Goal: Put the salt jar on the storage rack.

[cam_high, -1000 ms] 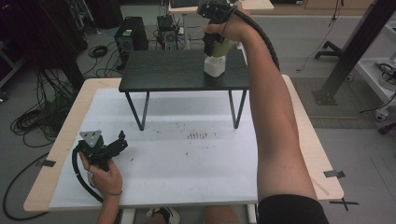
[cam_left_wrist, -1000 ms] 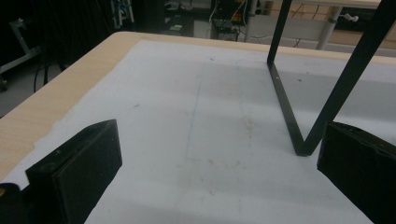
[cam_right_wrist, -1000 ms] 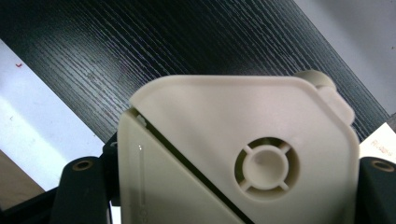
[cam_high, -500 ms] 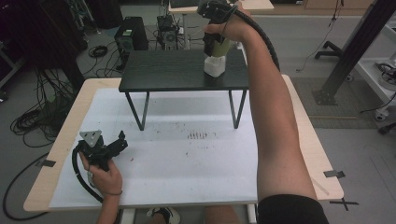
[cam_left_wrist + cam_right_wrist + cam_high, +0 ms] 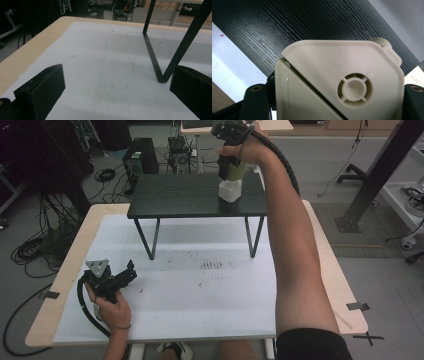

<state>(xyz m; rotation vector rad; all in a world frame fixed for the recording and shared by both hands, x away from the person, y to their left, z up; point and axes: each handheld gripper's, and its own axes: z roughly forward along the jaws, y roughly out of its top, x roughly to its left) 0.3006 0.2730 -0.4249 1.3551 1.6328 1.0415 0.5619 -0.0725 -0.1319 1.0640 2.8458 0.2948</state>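
**Container clamped from above at the shelf's far right corner**

A cream-white, square-shouldered plastic container with a hinged flip lid (image 5: 230, 191) is seen standing upright on the low black wood-grain shelf with thin metal legs (image 5: 180, 197), near that shelf's right end and towards its far edge. The right gripper (image 5: 231, 176) is held directly over it, pointing down, and its jaws are pressed against the container's two opposite sides just under the lid; in the right gripper view the lid (image 5: 342, 77) is looked down upon, with a black jaw flanking it at either side. The container is thus pinched, its long axis vertical and in line with the gripper's own approach.

The relation that matters is a vertical one: the container lies straight below the right gripper and appears to be resting on the shelf top, so it is judged that whatever follows, a lift or a release, would be made straight up along that axis, without tilting the body.

The left gripper (image 5: 119, 276) is held low over the white mat covering the pale wooden table (image 5: 200, 310), at the near left, well apart from the container. Its jaws are spread wide with nothing between them, and the shelf's leg (image 5: 152, 50) is seen ahead of it. The right hand is by far the nearer.
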